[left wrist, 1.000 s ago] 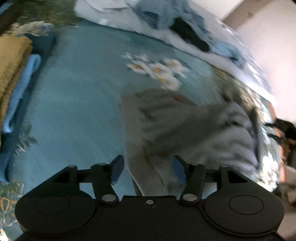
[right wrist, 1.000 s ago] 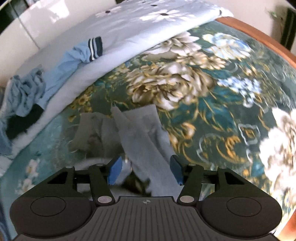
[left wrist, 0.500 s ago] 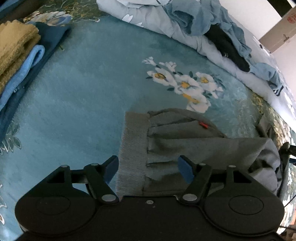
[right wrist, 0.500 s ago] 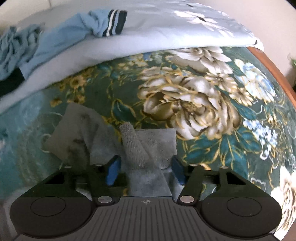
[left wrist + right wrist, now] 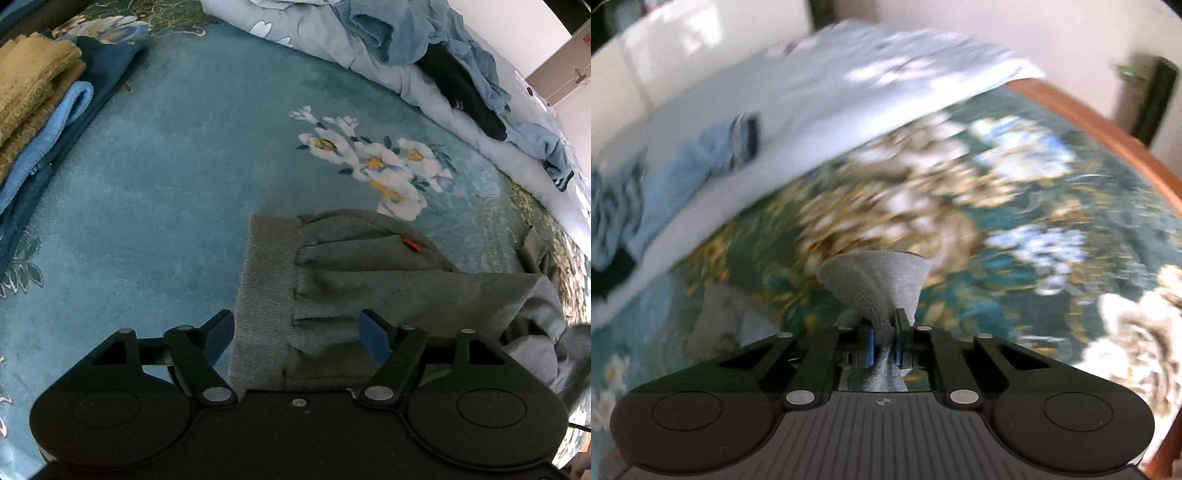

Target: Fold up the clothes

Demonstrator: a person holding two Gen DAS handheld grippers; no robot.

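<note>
Hovering over the waistband, the left gripper has spread wider and is opening further; grey pants lie on the blanket, long axis running right from the waistband at left. Right view (blurred): right gripper, spread before, now pinches a leg cuff, lifting it to start a fold.

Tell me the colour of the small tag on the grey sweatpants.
Red: the small tag on the grey sweatpants shows best in the left wrist view.
</note>
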